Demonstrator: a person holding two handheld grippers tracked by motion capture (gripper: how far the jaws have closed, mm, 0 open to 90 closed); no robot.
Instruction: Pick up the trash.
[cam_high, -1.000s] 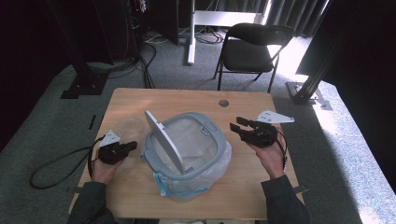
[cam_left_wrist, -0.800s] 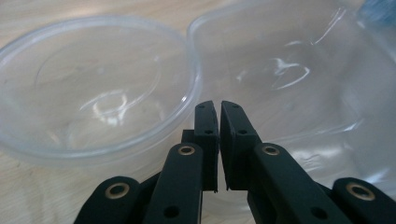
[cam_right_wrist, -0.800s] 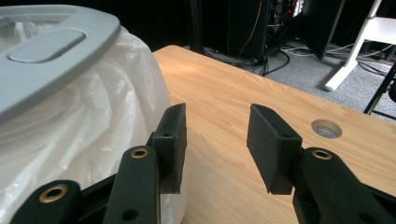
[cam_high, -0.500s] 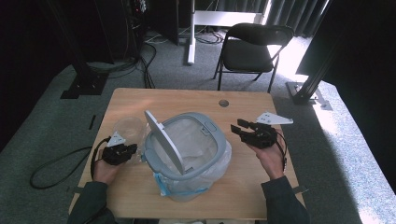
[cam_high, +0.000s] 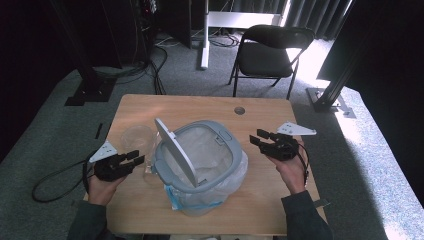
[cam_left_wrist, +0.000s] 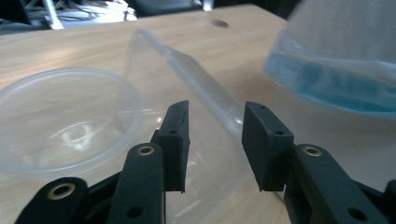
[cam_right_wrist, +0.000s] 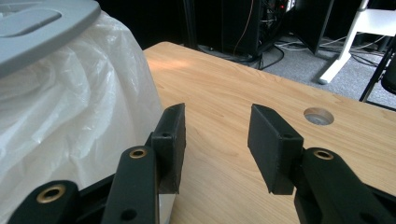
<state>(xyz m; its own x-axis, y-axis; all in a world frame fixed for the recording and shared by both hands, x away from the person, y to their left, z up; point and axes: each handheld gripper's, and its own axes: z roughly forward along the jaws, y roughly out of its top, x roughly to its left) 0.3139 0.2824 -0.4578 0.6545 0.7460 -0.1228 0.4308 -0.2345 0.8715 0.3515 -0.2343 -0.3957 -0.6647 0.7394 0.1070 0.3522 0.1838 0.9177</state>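
Both hand-held grippers gape, released: left (cam_high: 134, 159) astride clear cup's (cam_left_wrist: 187, 121) edge; right (cam_high: 257, 139) over bare table (cam_high: 260, 190).

Two grippers are counted: the left gripper (cam_high: 131, 158) and the right gripper (cam_high: 260, 138). One grey-rimmed bin (cam_high: 200, 165) with one hinged lid (cam_high: 175, 152) is seen. One clear plastic cup (cam_high: 137, 136) lies at left. One folding chair (cam_high: 270, 52) stands beyond the one table (cam_high: 200, 107).

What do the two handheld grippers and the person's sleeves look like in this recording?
Both the left gripper and the right gripper are black, with two flat rectangular jaw pads on arms pinned with brass-coloured rivets. Each carries a grey three-cornered plate on top and trails a black cable. The person wears dark grey-green long sleeves.
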